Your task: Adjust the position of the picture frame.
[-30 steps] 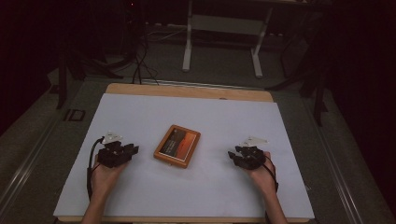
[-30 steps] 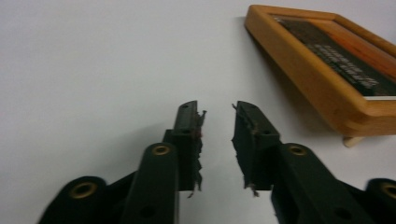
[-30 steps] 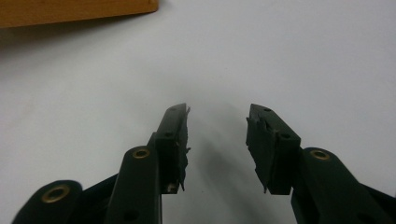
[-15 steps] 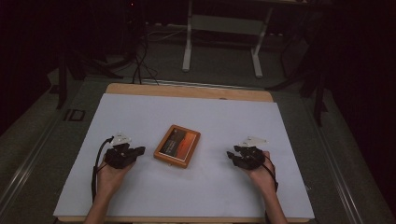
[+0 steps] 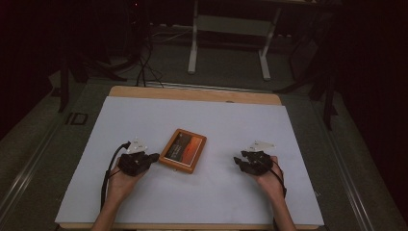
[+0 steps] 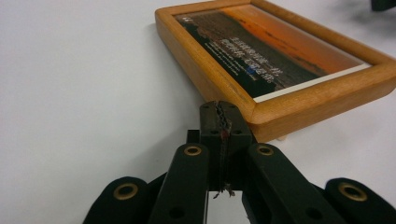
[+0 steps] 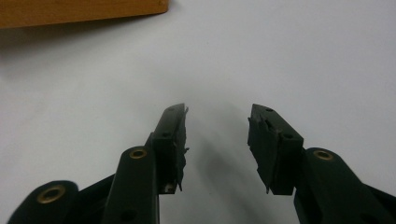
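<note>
A wooden picture frame [image 5: 183, 150] with an orange sunset print lies flat near the middle of the white table top. My left gripper [image 5: 155, 156] rests just left of it, shut with nothing between its jaws. In the left gripper view the closed tips [image 6: 219, 109] sit right at the frame's [image 6: 280, 60] near corner, touching or almost touching the wood. My right gripper [image 5: 239, 161] lies well to the right of the frame, open and empty. In the right gripper view its tips [image 7: 217, 116] hover over bare white surface, with the frame's edge [image 7: 79, 11] at the top left.
The white sheet [image 5: 216, 120] covers a wooden table whose far edge [image 5: 192, 94] shows at the back. Beyond it stand a metal stand's legs [image 5: 228, 29] and cables [image 5: 144, 67] on the dark floor. A cable [image 5: 107, 173] trails from the left gripper.
My left gripper has slid to the right up to the frame's corner, and its jaws have closed. The right gripper has stayed where it was.
</note>
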The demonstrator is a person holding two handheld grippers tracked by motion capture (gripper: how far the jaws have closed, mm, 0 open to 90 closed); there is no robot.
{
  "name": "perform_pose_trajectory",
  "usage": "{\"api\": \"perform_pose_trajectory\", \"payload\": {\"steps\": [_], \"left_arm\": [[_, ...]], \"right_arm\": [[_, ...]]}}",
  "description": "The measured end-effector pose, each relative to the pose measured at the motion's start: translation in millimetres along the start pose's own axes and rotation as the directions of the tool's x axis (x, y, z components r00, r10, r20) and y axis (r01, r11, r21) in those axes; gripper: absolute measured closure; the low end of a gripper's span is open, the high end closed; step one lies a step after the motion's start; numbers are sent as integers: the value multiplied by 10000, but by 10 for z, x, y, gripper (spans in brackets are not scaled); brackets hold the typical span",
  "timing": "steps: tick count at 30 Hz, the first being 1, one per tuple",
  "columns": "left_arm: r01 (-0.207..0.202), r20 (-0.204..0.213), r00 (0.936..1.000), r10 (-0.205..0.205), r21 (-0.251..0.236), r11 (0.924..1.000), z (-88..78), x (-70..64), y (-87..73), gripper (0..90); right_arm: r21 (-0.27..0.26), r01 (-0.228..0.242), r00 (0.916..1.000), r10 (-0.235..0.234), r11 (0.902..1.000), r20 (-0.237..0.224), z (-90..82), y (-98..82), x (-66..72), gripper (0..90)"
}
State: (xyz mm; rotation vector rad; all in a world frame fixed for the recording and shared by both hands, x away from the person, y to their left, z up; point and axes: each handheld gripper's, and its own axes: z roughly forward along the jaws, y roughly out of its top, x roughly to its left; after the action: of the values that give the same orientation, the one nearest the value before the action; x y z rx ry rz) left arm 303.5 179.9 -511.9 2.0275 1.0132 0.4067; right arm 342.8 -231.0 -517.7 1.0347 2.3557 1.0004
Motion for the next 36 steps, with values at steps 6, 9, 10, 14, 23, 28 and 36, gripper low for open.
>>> {"api": "perform_pose_trajectory", "payload": {"steps": [6, 9, 10, 14, 23, 28, 36], "left_arm": [[-14, 118, 9999, 14, -33, 10000, -19, -11, 3, 894], [-57, 166, 9998, 57, -15, 10000, -21, -26, 4, 895], [-63, 164, 9998, 63, -6, 10000, -22, -35, 6, 895], [-154, 239, 9996, 154, -2, 9999, -31, -66, 15, 895], [-364, -49, 9993, 365, 235, 9991, -43, -117, 29, 895], [-397, -89, 9992, 400, 274, 9988, -52, -141, 27, 895], [-709, 25, 9975, 708, 251, 9972, -62, -250, 72, 895]], "right_arm": [[13, -28, 10000, 28, 10000, -10, 7, -4, -2, 558], [35, 9, 10000, -9, 10000, -21, 14, -5, -1, 558], [43, 32, 10000, -31, 10000, -22, 17, -6, -2, 557], [77, 29, 10000, -28, 10000, -40, 23, -10, -3, 558], [84, 18, 10000, -18, 10000, -58, 25, -12, -6, 557], [91, 19, 10000, -18, 10000, -45, 28, -10, 1, 554], [152, 62, 9995, -58, 9999, -295, 57, 9, 62, 553]]}}
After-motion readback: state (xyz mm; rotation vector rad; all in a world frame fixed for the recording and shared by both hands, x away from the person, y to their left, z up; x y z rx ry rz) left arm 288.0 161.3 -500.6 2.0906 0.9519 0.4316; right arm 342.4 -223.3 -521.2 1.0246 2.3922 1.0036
